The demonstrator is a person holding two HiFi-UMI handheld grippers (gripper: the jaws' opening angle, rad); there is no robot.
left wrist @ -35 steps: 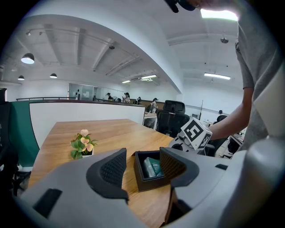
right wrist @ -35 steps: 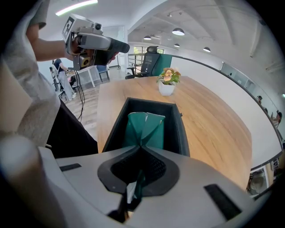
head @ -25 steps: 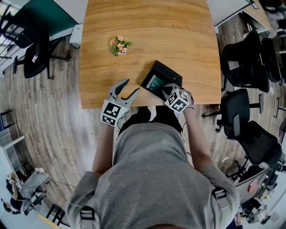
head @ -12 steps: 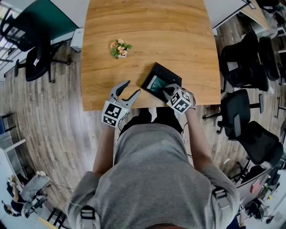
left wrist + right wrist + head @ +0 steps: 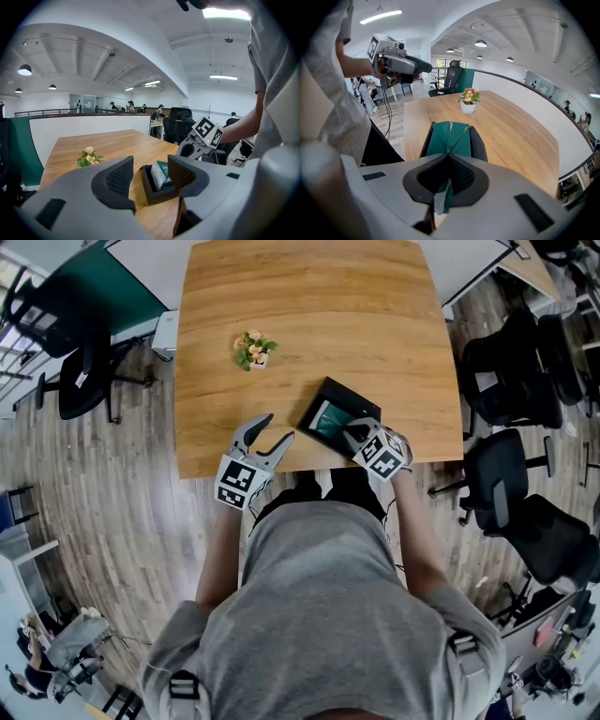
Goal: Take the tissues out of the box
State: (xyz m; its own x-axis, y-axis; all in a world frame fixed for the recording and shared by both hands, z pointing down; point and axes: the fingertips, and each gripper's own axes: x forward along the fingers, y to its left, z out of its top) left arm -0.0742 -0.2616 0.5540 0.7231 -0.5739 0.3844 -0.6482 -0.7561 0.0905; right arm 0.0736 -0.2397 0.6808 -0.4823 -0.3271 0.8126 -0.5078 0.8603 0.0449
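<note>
A black open box [image 5: 339, 414] lies near the front edge of the wooden table [image 5: 309, 324], with a green tissue pack [image 5: 328, 417] inside it. My right gripper [image 5: 358, 432] is shut on the near end of the green tissue pack [image 5: 447, 136], whose wrapper is pinched and puckered between the jaws and trails back through them. The pack still rests in the box [image 5: 477, 140]. My left gripper [image 5: 266, 430] stands open over the table's front edge, left of the box and apart from it; the box [image 5: 157, 191] and pack [image 5: 162, 174] show between its jaws, farther off.
A small pot of flowers [image 5: 253, 348] stands on the table, behind and left of the box. Black office chairs [image 5: 511, 362] crowd the floor to the right, and another chair [image 5: 80, 371] stands at the left. A person's grey-shirted body fills the lower head view.
Both grippers stay almost where they were; the right one has edged slightly right, still clamped on the pack. The head camera has drifted a little.
</note>
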